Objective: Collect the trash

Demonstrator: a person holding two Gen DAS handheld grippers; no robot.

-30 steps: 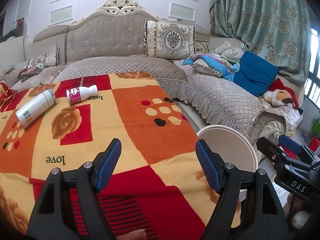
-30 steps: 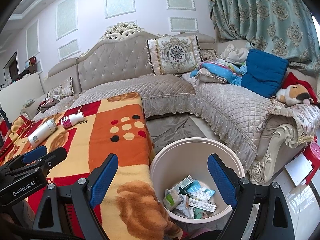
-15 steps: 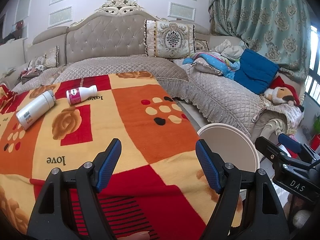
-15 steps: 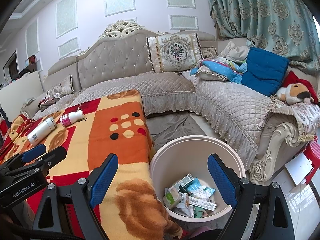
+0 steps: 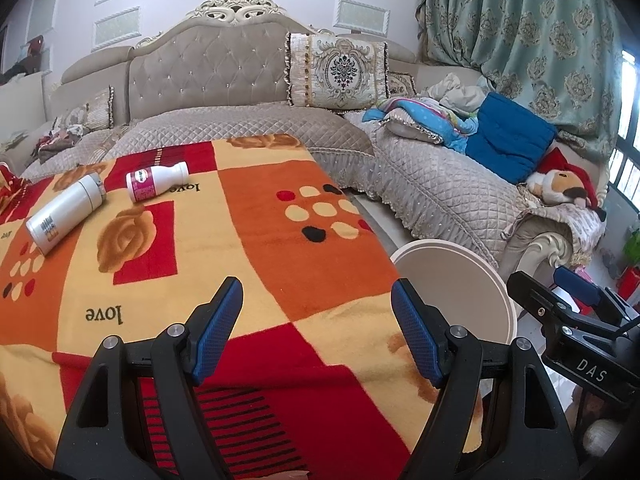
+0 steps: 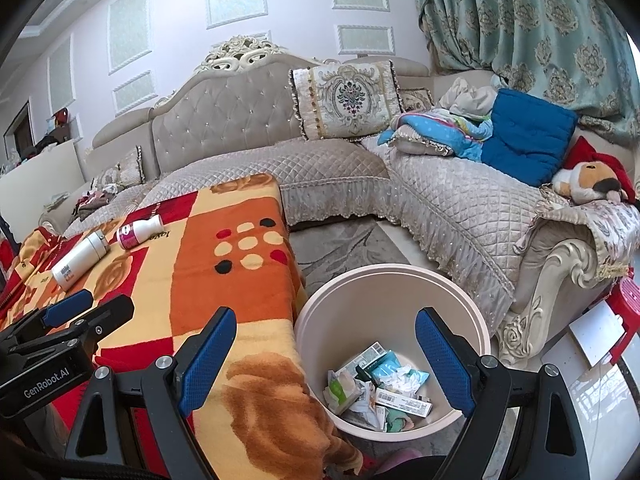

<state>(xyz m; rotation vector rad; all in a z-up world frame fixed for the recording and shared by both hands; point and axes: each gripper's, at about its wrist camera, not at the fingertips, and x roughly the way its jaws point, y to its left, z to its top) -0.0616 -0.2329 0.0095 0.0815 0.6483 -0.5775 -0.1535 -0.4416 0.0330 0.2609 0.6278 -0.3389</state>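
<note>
Two black grippers with blue pads, the left gripper point(image 5: 316, 312) and right gripper point(image 6: 326, 346), hang wide open and empty above an orange-and-red patterned blanket point(image 5: 280, 240). A round beige plastic bin point(image 6: 394, 280) beside it holds crumpled wrappers point(image 6: 380, 388); a white bottle with a pink label point(image 5: 156, 181) and a silver cylindrical flask point(image 5: 64, 212) lie on the blanket's far side.

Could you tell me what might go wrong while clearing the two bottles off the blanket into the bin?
1. Both the silver bottle and the pink-labelled bottle lie on their sides on the blanket, so a nudge from the fingers could roll them away.
2. The bin stands below the blanket's edge; an early drop could miss it.
</note>
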